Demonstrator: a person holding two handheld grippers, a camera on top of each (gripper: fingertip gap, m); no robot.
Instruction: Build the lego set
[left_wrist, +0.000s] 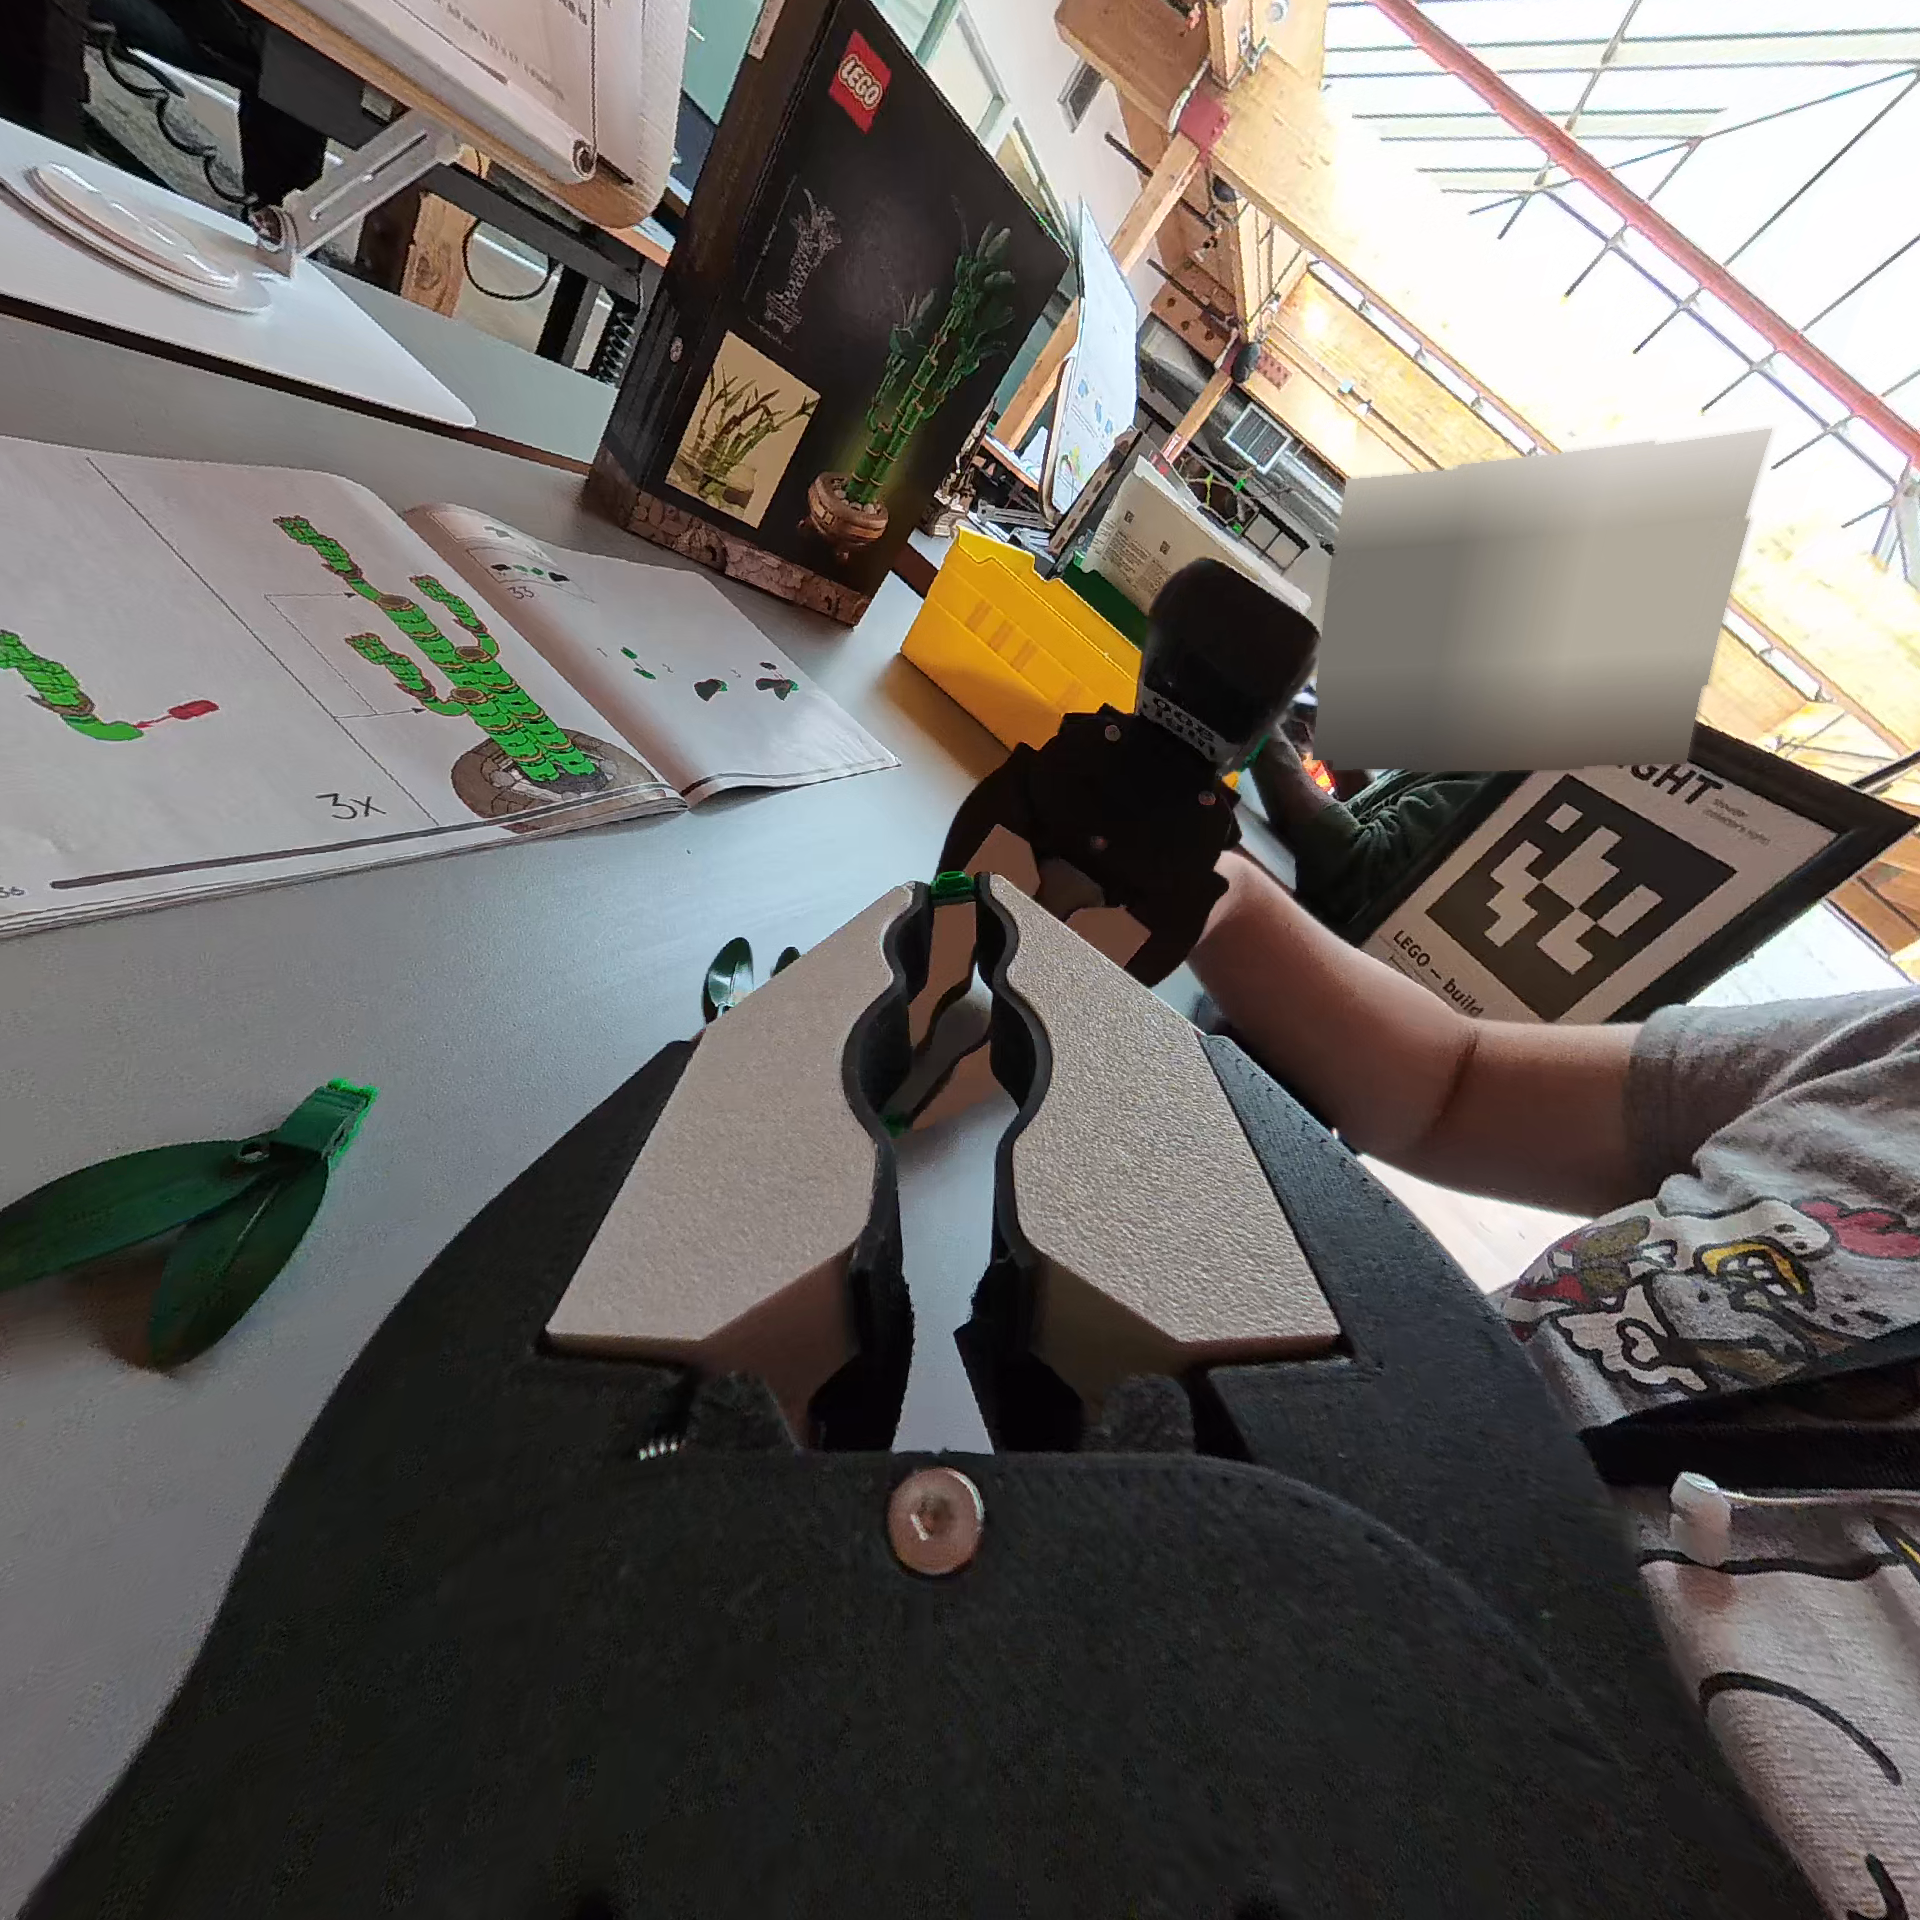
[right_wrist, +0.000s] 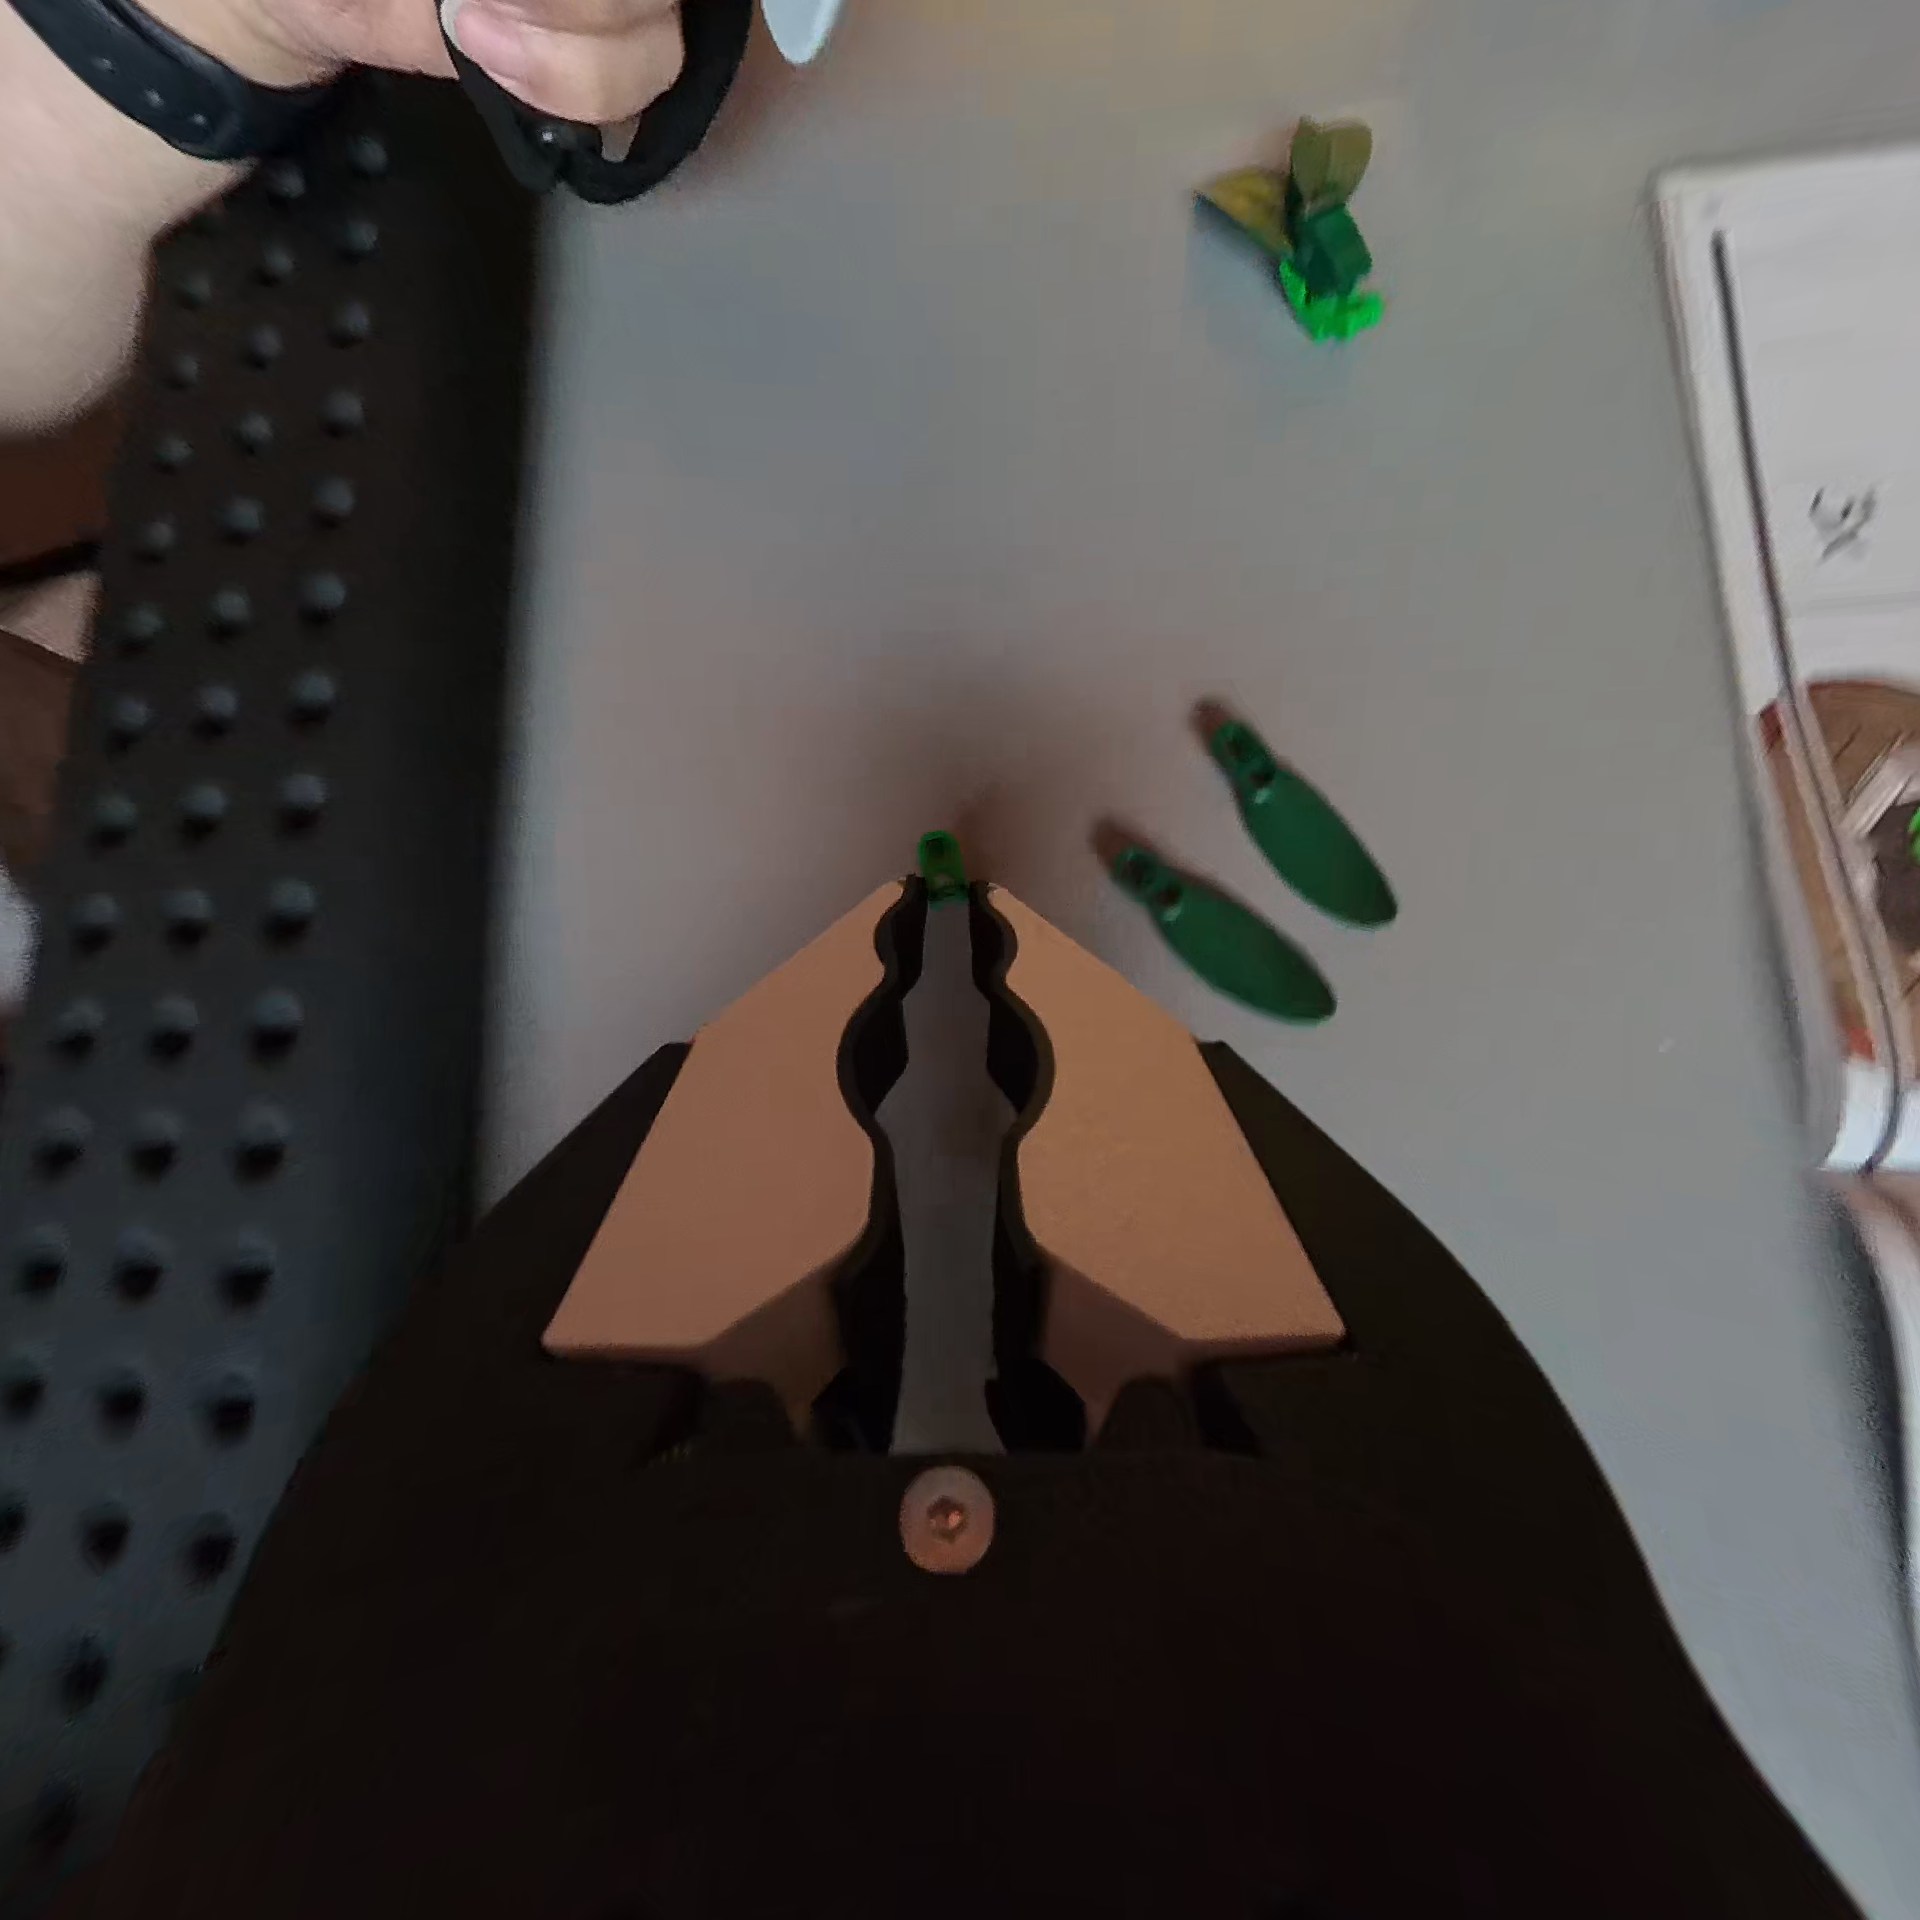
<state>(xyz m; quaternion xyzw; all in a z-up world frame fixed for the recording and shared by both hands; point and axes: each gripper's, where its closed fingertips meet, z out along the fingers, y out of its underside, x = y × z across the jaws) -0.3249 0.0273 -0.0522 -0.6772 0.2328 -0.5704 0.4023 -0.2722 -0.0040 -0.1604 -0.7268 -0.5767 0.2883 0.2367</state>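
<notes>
Lego leaf pieces (right_wrist: 1226, 935) near the bench's booklet edge are judged light and slippery; a small green piece (right_wrist: 940, 862) is pinched at the tips of the right gripper (right_wrist: 943, 891), another (left_wrist: 952, 886) by the left gripper (left_wrist: 951, 896).

Bright daylight in the left wrist view, pouring through a skylight (left_wrist: 1621, 177) at upper right and blown out to near white there. Soft, short shadows under the leaf piece (left_wrist: 177, 1216) on the grey table (left_wrist: 436, 1039). Sharp focus on the booklet (left_wrist: 343, 675) and box (left_wrist: 831, 312); strong wide-angle bending of straight lines toward the edges. Flat mosaic patch at right.

Dimmer and warmer in the right wrist view, with motion blur throughout: smeared leaves (right_wrist: 1257, 914), studded black plate (right_wrist: 208, 831) and booklet edge (right_wrist: 1787, 623). Dark shadow pooled just ahead of the right gripper (right_wrist: 943, 888); its body nearly black.
</notes>
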